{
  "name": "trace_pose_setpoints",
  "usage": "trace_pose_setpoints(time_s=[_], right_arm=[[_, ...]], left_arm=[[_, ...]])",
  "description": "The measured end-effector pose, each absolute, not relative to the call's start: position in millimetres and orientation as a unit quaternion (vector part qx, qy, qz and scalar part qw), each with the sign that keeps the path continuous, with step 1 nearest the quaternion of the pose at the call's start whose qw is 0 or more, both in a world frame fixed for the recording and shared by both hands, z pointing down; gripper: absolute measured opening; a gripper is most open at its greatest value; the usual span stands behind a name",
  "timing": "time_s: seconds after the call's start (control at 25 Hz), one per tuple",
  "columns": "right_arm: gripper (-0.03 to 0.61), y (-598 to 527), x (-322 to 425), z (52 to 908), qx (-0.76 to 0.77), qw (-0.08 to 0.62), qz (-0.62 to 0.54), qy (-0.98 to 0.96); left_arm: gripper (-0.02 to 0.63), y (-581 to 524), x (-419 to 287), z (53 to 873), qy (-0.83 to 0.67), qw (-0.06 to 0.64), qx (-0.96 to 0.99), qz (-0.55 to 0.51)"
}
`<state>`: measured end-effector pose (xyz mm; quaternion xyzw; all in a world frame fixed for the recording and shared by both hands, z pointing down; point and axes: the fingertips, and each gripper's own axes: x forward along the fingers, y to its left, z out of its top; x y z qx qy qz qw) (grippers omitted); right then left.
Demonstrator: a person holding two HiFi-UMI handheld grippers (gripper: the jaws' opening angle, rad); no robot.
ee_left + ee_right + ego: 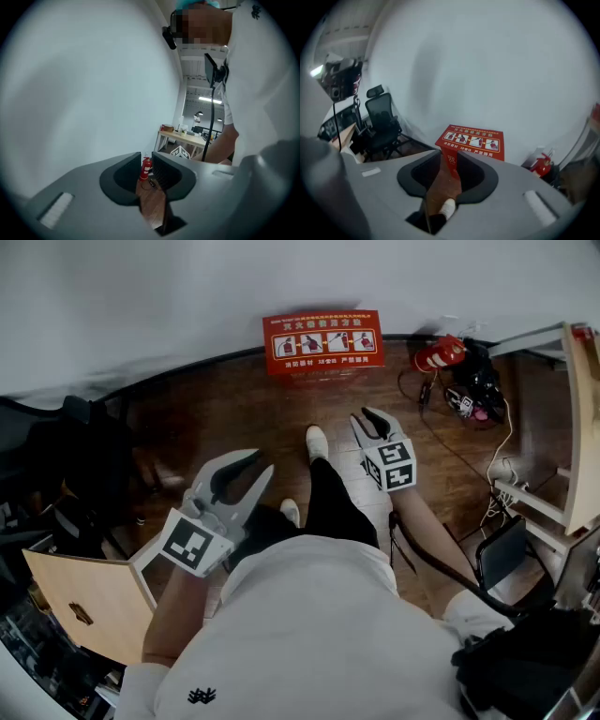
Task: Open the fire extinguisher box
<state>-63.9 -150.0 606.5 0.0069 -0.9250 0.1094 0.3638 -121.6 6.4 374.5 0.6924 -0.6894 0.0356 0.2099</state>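
Wood floor is bearing the box against the wall; left gripper and right gripper are hovering, jaws apart, empty.

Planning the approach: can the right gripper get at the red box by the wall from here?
Probably yes: only bare floor lies between the right gripper and the red box. Nothing blocks it, though the person would likely need to step closer.
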Motion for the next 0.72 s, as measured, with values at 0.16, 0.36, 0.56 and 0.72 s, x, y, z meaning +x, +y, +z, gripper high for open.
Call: trace_pose_setpoints(time_s=[0.16, 0.36, 0.56, 0.72], right_arm=[[0.118, -184, -106, 649, 0.033, 0.316, 0.282, -0.905], [0.155, -216, -140, 705, 0.095, 0.214, 0.505, -0.831], [0.161, -232, -152, 757, 0.152, 0.153, 0.619, -0.755], [0.172, -242, -159, 778, 0.177, 0.109, 0.660, -0.722]], left_arm=[[0.064, -48, -126, 379, -0.668, 0.197, 0.717, 0.024], [0.064, -78, -131, 387, -0.635, 0.216, 0.741, 0.016], [0.064, -76, -136, 391, -0.617, 0.237, 0.750, 0.021], [0.064, -69, -136, 400, -0.613, 0.246, 0.751, 0.018]])
